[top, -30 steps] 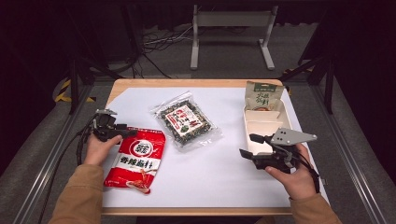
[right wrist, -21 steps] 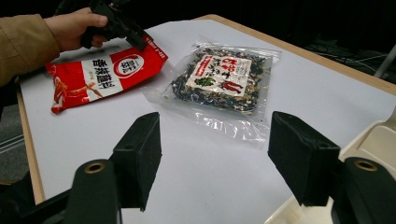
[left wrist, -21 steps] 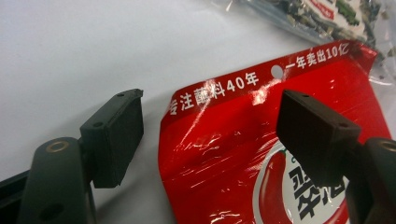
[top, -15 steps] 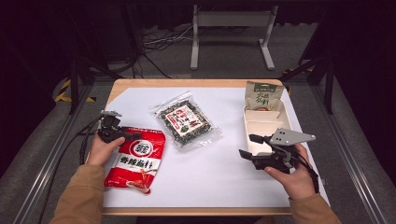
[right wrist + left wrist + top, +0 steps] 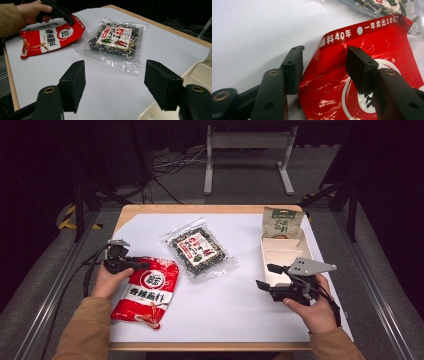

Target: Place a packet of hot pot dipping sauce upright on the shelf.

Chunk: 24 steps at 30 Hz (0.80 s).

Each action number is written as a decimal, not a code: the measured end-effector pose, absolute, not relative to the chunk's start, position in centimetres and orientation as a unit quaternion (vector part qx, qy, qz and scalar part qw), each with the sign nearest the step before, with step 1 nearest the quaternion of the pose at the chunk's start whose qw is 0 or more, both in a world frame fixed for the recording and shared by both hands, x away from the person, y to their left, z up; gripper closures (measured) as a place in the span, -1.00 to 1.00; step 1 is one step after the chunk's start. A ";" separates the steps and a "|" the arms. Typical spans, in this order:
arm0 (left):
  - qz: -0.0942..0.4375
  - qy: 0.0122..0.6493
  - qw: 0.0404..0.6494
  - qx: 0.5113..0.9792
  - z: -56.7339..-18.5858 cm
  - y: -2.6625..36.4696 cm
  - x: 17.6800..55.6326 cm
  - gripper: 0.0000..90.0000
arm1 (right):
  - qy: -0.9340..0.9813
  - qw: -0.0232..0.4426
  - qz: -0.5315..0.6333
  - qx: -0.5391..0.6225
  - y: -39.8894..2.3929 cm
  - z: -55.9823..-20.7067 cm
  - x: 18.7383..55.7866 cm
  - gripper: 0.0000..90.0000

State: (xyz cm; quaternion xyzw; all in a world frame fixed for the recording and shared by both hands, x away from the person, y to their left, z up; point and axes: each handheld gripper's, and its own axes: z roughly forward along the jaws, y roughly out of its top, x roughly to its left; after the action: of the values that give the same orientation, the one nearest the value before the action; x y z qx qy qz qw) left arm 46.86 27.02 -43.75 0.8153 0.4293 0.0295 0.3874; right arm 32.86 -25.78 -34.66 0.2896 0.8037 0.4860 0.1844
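At seven o'clock on the bench (image 5: 240, 315), the red packet (image 5: 147, 290) lies flat; its top corner sits between the left tongs (image 5: 325, 56), just closing, not yet clamped. The right tongs (image 5: 115, 75) at four o'clock hang released.

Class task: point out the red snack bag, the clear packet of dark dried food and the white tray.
red snack bag (image 5: 150, 287): high view, middle of its front.
clear packet (image 5: 197, 250): high view, its printed label.
white tray (image 5: 285, 256): high view, bare inside.
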 end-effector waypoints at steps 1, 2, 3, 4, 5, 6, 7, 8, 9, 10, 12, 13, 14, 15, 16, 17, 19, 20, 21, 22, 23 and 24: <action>0.039 0.428 0.386 0.817 -43.6 27.0 46.7 0.20 | 0.804 0.184 0.486 0.290 -25.8 -34.7 32.9 -0.24; 0.045 0.426 0.384 0.818 -43.6 27.0 46.6 0.28 | 0.803 0.184 0.487 0.290 -25.8 -34.7 32.9 -0.24; 0.046 0.425 0.384 0.818 -43.5 26.9 46.5 0.36 | 0.803 0.184 0.487 0.290 -25.8 -34.7 32.9 -0.24; 0.047 0.421 0.388 0.819 -43.5 27.0 46.4 0.45 | 0.804 0.184 0.487 0.289 -25.7 -34.7 32.9 -0.24; 0.047 0.421 0.386 0.819 -43.5 26.9 46.3 0.53 | 0.804 0.183 0.487 0.289 -25.7 -34.7 32.9 -0.24; 0.049 0.420 0.385 0.820 -43.5 27.0 46.3 0.55 | 0.804 0.184 0.487 0.288 -25.6 -34.7 32.9 -0.24; 0.048 0.420 0.384 0.821 -43.5 27.0 46.3 0.58 | 0.804 0.184 0.487 0.288 -25.6 -34.7 32.9 -0.23; 0.049 0.420 0.385 0.820 -43.5 27.0 46.3 0.62 | 0.805 0.183 0.487 0.287 -25.6 -34.7 32.9 -0.24; 0.049 0.419 0.387 0.820 -43.4 27.1 46.2 0.65 | 0.805 0.183 0.487 0.287 -25.6 -34.7 32.9 -0.24; 0.047 0.417 0.390 0.820 -43.4 27.1 46.2 0.72 | 0.805 0.183 0.486 0.286 -25.6 -34.7 32.9 -0.23; 0.044 0.409 0.397 0.821 -43.1 27.3 46.0 0.87 | 0.805 0.182 0.487 0.287 -25.5 -34.7 33.0 -0.23; 0.040 0.406 0.405 0.819 -43.0 27.4 45.9 0.99 | 0.805 0.182 0.486 0.287 -25.5 -34.7 33.0 -0.23; 0.038 0.407 0.406 0.817 -42.9 27.4 45.9 0.99 | 0.805 0.182 0.486 0.287 -25.5 -34.8 33.0 -0.23; 0.038 0.407 0.406 0.817 -42.9 27.4 45.9 1.00 | 0.805 0.182 0.486 0.287 -25.5 -34.8 33.0 -0.23; 0.038 0.406 0.406 0.818 -42.8 27.5 45.8 1.00 | 0.805 0.182 0.486 0.287 -25.5 -34.8 33.0 -0.23; 0.038 0.407 0.407 0.817 -42.7 27.5 45.7 1.00 | 0.805 0.182 0.487 0.286 -25.5 -34.8 33.0 -0.23; 0.038 0.405 0.407 0.818 -42.5 27.5 45.5 1.00 | 0.805 0.182 0.487 0.286 -25.5 -34.8 33.0 -0.23; 0.040 0.405 0.409 0.817 -42.3 27.5 45.4 1.00 | 0.805 0.181 0.487 0.286 -25.5 -34.7 33.0 -0.23; 0.039 0.403 0.408 0.819 -42.2 27.5 45.3 1.00 | 0.805 0.181 0.487 0.285 -25.5 -34.7 33.0 -0.23; 0.041 0.402 0.410 0.818 -42.0 27.5 45.2 1.00 | 0.806 0.182 0.487 0.285 -25.5 -34.7 33.1 -0.23; 0.041 0.403 0.411 0.817 -41.8 27.6 45.0 1.00 | 0.806 0.182 0.487 0.284 -25.4 -34.7 33.1 -0.23; 0.043 0.403 0.412 0.816 -41.6 27.6 44.9 1.00 | 0.806 0.182 0.487 0.284 -25.4 -34.7 33.1 -0.23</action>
State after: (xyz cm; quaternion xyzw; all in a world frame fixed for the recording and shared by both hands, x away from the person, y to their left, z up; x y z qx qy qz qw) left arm 44.86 27.64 -41.59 0.8159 0.4033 0.0426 0.4122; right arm 33.10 -25.43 -34.73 0.2840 0.8055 0.4872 0.1819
